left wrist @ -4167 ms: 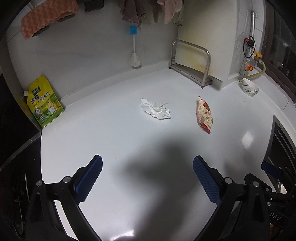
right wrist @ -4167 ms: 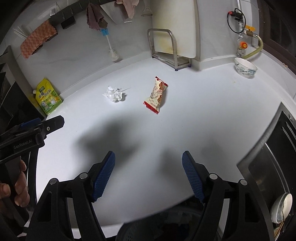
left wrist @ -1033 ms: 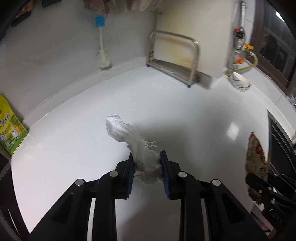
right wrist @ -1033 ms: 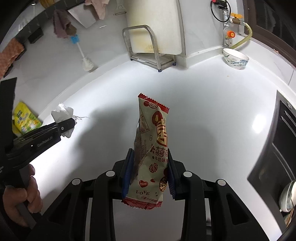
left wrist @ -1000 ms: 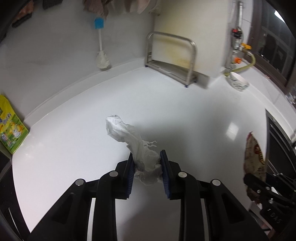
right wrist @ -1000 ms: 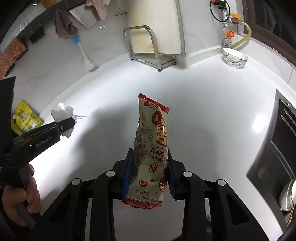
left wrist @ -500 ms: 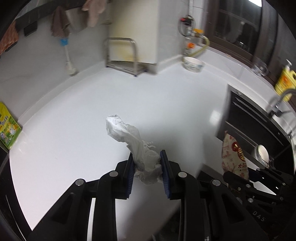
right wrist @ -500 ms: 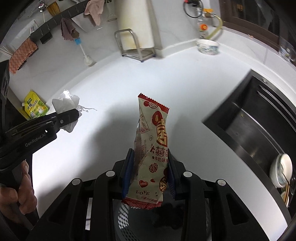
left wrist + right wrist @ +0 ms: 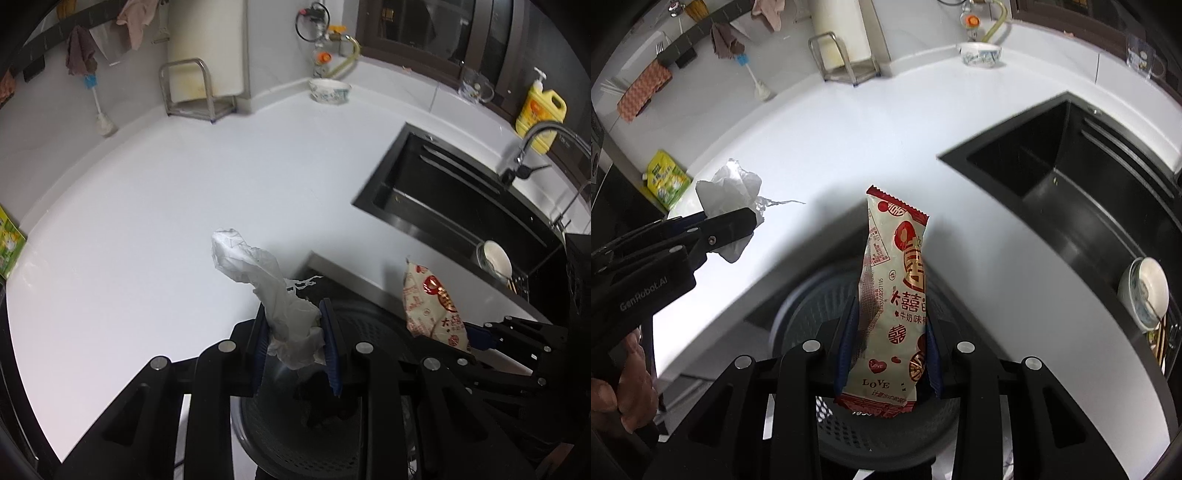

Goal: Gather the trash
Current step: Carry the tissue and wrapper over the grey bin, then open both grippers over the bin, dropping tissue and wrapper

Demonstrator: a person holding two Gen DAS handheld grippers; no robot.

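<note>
- Trash is two items, both lifted off the counter: a tissue and a wrapper.
- Left wrist view: left gripper is narrowed tight on the tissue, which sticks up and forward from between the pads. A dark mesh bin sits directly below, past the counter edge. The wrapper hangs to the right in the right gripper, also above the bin.
- Right wrist view: right gripper is clamped on the wrapper's lower half; the wrapper stands upright over the bin. The tissue shows at left, seemingly over the counter edge.
- Judgement: carry step is near complete; drop is pending.
- Next move: centre each item over the bin mouth, then spread the jaws. The light tissue may cling to a pad.
</note>
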